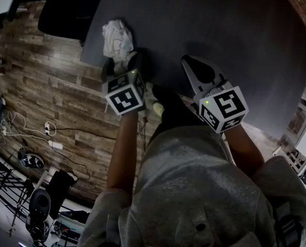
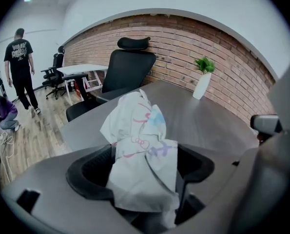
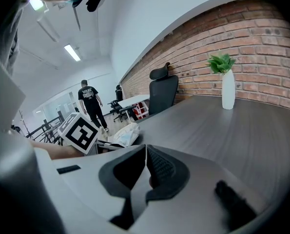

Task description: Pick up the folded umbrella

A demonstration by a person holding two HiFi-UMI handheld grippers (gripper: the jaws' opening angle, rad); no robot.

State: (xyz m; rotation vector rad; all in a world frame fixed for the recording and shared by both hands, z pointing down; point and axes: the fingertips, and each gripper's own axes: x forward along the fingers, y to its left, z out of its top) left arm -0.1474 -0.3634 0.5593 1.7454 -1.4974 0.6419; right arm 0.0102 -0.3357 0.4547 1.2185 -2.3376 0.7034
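**Item: folded umbrella, soft bundle, not yet gripped**

Folded umbrella (image 2: 140, 150) — a pale fabric canopy with pink and blue print, loosely bunched rather than strapped tight. It lies on the dark worktop (image 2: 208, 126) near the edge closest to the person, one end pointing toward the far side.

Handling, by judgement: light and soft on the outside, with a stiff shaft and ribs somewhere in the core. The loose cloth is likely to slip or pull away if pinched alone. The best hold is across the thick middle of the bundle, so the pads close on the core and not on a fold of fabric.

Left tongs (image 2: 144, 172) — jaws spread wide, one on each side of the bundle's near end and angled down at it. The cloth fills most of the gap, but the pads are not clamped on it.

Right tongs (image 3: 145, 152) — jaws closed together and empty, held over bare worktop to the right, apart from the umbrella.

Surroundings: an office chair (image 2: 127, 67) at the far edge, and a potted plant (image 2: 202, 82) by the brick wall (image 2: 183, 48).
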